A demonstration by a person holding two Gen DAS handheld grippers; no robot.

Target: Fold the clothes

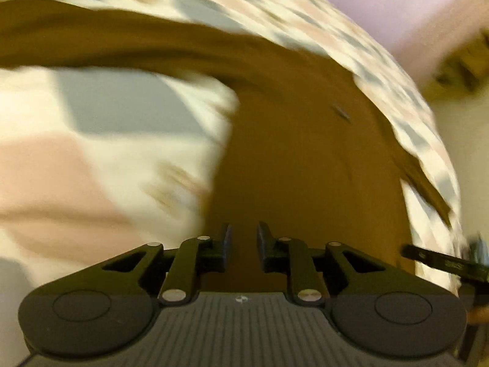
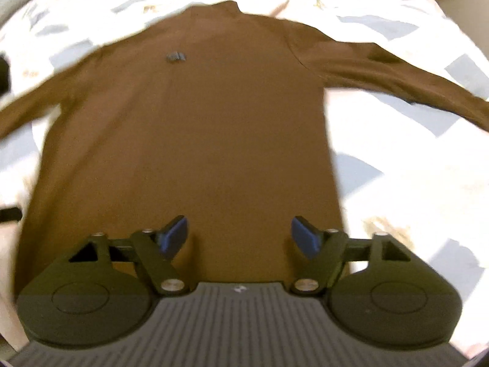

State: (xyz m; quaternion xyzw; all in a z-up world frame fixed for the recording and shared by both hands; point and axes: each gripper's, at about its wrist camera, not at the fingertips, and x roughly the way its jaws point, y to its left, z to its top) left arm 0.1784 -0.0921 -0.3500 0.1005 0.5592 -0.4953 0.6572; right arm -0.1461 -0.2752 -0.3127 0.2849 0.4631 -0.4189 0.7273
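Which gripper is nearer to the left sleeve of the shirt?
Left. The left gripper is over the shirt beside that sleeve; the right gripper is at the hem.

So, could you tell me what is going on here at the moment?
A person holding a gripper in each hand is about to fold a brown long-sleeved top spread flat on a patterned bedspread, sleeves stretched out to both sides. The right gripper hovers open above the hem end. The left gripper is over the top too, fingers narrowly apart with nothing visibly between them; its view is blurred. No fold is made yet.
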